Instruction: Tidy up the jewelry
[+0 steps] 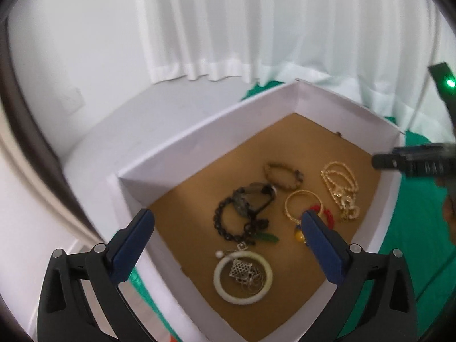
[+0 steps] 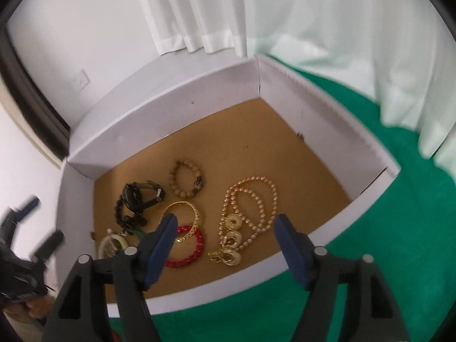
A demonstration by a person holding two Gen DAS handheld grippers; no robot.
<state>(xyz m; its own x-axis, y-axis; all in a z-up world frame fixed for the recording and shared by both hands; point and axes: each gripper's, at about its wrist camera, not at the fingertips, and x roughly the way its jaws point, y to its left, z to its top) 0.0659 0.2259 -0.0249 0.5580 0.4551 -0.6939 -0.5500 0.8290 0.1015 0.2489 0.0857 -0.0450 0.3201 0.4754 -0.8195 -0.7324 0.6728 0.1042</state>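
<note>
A white box (image 1: 199, 131) with a brown floor holds the jewelry. In the left wrist view lie a pale bangle (image 1: 242, 277) with a silver pendant inside it, a black bead bracelet (image 1: 228, 222), a dark watch (image 1: 253, 196), a brown bead bracelet (image 1: 283, 176), a gold bangle (image 1: 303, 206), a red bracelet (image 1: 325, 213) and a gold necklace (image 1: 340, 188). My left gripper (image 1: 228, 222) is open and empty above the box. My right gripper (image 2: 225, 223) is open and empty above the box (image 2: 159, 122), between the red bracelet (image 2: 188, 249) and the gold necklace (image 2: 245, 219).
The box stands on a green cloth (image 2: 370, 213). White curtains (image 1: 270, 22) and a white wall are behind. The right gripper's body (image 1: 419, 162) shows at the right edge of the left wrist view, and the left gripper (image 2: 25, 242) at the left edge of the right wrist view.
</note>
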